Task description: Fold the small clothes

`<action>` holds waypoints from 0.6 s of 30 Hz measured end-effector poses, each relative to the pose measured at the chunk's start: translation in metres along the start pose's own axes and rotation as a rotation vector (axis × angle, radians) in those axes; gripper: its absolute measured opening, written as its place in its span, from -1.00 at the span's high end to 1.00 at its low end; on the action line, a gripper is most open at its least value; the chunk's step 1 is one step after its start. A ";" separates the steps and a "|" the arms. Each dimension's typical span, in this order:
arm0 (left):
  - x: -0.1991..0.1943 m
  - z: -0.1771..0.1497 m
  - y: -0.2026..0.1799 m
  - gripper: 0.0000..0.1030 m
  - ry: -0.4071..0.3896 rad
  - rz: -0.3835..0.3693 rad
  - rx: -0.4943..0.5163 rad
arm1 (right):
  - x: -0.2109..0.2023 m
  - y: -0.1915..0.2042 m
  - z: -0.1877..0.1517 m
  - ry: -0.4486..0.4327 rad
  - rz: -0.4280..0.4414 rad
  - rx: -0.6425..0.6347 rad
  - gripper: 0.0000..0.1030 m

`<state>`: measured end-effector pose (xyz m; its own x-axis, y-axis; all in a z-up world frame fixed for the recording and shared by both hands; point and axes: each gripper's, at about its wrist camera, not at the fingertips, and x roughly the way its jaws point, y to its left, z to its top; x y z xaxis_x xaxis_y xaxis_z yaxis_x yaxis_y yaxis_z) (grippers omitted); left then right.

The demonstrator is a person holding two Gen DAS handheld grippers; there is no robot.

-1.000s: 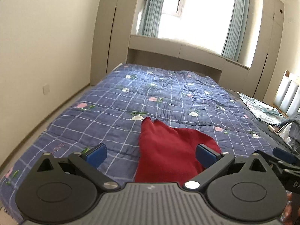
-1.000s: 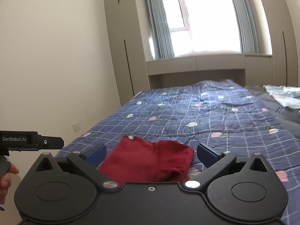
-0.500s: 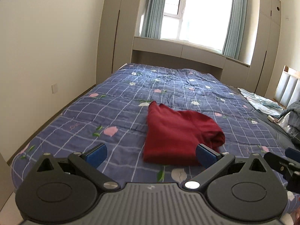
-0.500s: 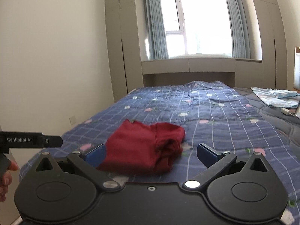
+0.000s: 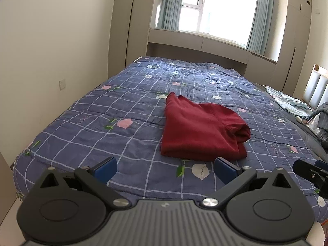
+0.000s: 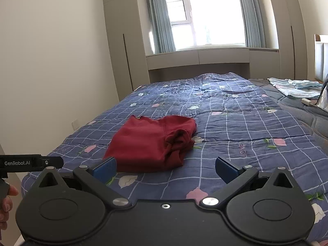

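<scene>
And there it was, the red garment (image 5: pixel 202 130), folded into a thick bundle and lying on the blue checked quilt (image 5: pixel 102 123) near the foot end of the bed, with rolled layers bunched up along the side facing the headboard (image 5: pixel 315 86). The left tongs (image 5: pixel 165 169) hung just short of the garment, blue pads (image 5: pixel 105 166) spread wide, nothing between them, the near edge of the red bundle sitting just beyond the pad on the headboard side. Over on the other camera, the right tongs (image 6: pixel 165 167) were spread just as wide and just as empty, held off the foot of the bed, the red garment (image 6: pixel 152 141) lying ahead of them and toward the wall side, its near corner just behind one blue pad (image 6: pixel 105 167). Neither pair touched the cloth. The tip of the left tool (image 6: pixel 30 163), marked GenRobot.AI, poked in beside the right tongs on the side away from the garment's bunched edge, and part of a hand (image 6: pixel 6 203) showed below it. Farther from the garment, up toward the headboard, a pale blue cloth (image 6: pixel 295 87) lay crumpled on the bed, well apart from the red bundle. Beyond the garment, past the far side of the quilt, stood the window (image 5: pixel 217 10) with its blue-grey curtains (image 5: pixel 169 4) and the low cabinet ledge (image 5: pixel 196 41) under it
</scene>
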<state>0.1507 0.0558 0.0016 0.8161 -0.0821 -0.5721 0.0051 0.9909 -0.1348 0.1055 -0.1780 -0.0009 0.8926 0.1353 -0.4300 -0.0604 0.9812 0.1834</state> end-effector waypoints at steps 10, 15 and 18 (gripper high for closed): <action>0.004 -0.001 0.000 -0.99 0.014 0.003 0.001 | 0.006 -0.002 0.001 0.016 0.000 0.008 -0.99; 0.007 -0.001 -0.002 -0.99 0.021 0.002 0.001 | 0.007 -0.002 0.000 0.019 0.000 0.010 -0.99; 0.008 -0.001 -0.002 -0.99 0.023 0.001 0.003 | 0.007 -0.003 -0.001 0.021 0.001 0.012 -0.99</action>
<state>0.1565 0.0534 -0.0033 0.8026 -0.0830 -0.5908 0.0057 0.9913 -0.1316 0.1121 -0.1799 -0.0052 0.8829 0.1394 -0.4485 -0.0561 0.9794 0.1941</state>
